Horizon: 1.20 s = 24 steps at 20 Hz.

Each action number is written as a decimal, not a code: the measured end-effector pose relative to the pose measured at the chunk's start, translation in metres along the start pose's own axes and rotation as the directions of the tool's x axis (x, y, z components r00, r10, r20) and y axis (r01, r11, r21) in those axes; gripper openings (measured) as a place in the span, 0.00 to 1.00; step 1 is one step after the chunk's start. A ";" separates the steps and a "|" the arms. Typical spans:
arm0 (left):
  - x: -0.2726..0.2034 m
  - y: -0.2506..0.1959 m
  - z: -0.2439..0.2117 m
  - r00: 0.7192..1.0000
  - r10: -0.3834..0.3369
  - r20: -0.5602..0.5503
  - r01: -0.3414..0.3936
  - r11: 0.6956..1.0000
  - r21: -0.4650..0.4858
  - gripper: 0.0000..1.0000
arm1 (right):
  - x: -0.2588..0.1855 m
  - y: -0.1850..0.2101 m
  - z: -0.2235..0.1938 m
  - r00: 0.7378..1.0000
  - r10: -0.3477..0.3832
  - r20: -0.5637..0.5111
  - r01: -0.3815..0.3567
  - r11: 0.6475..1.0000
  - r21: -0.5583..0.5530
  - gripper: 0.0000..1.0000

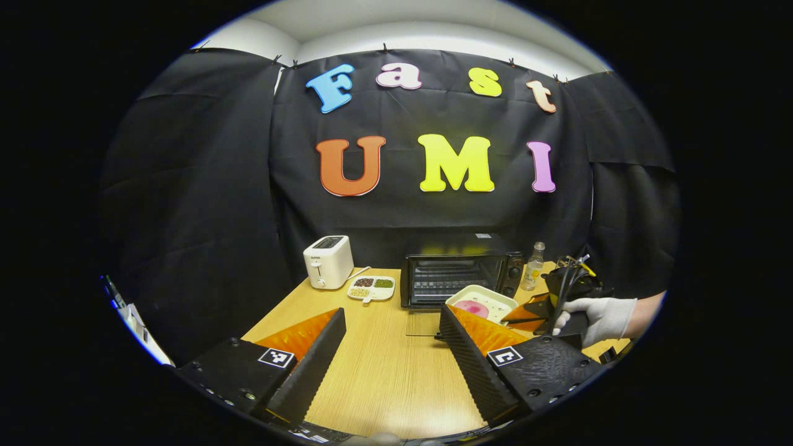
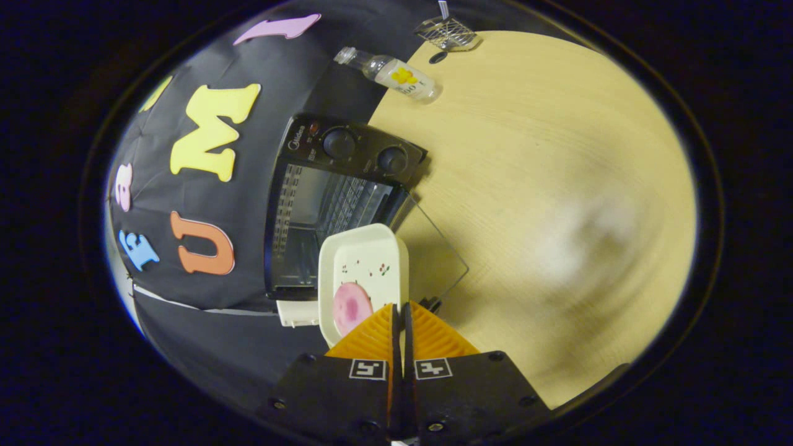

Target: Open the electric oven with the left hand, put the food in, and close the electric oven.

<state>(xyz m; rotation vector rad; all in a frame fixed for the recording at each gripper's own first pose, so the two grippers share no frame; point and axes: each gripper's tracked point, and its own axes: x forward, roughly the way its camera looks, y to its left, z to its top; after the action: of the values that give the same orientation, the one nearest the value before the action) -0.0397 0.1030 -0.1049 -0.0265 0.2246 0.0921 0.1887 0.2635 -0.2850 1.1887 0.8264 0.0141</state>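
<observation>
Tray point(image 2: 365, 272) with food point(image 2: 351, 308) hangs at the open oven point(image 2: 322, 210) mouth, above the dropped glass door point(image 2: 433, 260), pinched at its near rim by my right tool point(image 2: 401, 310), pressed together on it. My left tool point(image 1: 391, 334) is spread over the desk point(image 1: 384, 371), holding nothing. I judge the tray stiff, light, smooth-glazed, apt to tilt from a one-edge grip; keep it level.

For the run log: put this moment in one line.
oven: door down | right gripper: shut on tray rim, food aboard, before the oven | left gripper: open, empty
</observation>
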 end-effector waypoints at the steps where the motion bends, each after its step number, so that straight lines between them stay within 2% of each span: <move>1: -0.001 0.003 0.001 1.000 0.010 0.000 -0.010 1.000 0.000 0.98 | 0.007 0.005 0.000 1.000 -0.001 0.000 0.001 1.000 -0.006 0.04; 9: -0.014 0.027 -0.007 0.993 0.118 -0.025 -0.118 0.993 -0.020 0.97 | 0.066 0.043 0.030 0.998 0.043 0.053 -0.044 0.999 0.024 0.04; 12: -0.018 0.035 -0.012 0.986 0.162 -0.041 -0.164 0.986 -0.025 0.97 | 0.090 0.056 0.037 0.997 0.062 0.056 -0.061 0.998 -0.010 0.04; 17: -0.022 0.043 -0.013 0.974 0.222 -0.054 -0.224 0.974 -0.031 0.98 | 0.113 0.076 0.059 0.985 0.126 0.113 -0.123 0.992 -0.039 0.04; 18: -0.023 0.043 -0.014 0.972 0.230 -0.057 -0.232 0.972 -0.030 0.98 | 0.115 0.082 0.062 0.981 0.157 0.116 -0.153 0.987 -0.047 0.06; 19: -0.025 0.043 -0.014 0.970 0.234 -0.058 -0.236 0.971 -0.032 0.98 | 0.114 0.090 0.063 0.973 0.199 0.116 -0.195 0.980 -0.047 0.08; 21: -0.027 0.044 -0.015 0.968 0.242 -0.061 -0.244 0.969 -0.036 0.97 | 0.111 0.094 0.066 0.967 0.222 0.122 -0.215 0.974 -0.067 0.19; 22: -0.027 0.045 -0.016 0.968 0.244 -0.063 -0.247 0.968 -0.041 0.97 | 0.107 0.094 0.066 0.967 0.226 0.119 -0.217 0.972 -0.086 0.37; 24: -0.025 0.043 -0.017 0.969 0.240 -0.059 -0.243 0.969 -0.050 0.98 | 0.095 0.090 0.061 0.970 0.220 0.103 -0.208 0.970 -0.123 0.49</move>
<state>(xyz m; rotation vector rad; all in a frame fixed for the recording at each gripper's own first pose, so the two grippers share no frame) -0.0722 0.1433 -0.1162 -0.0587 0.2776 0.3418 0.3278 0.2906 -0.2569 1.1574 0.5850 0.1650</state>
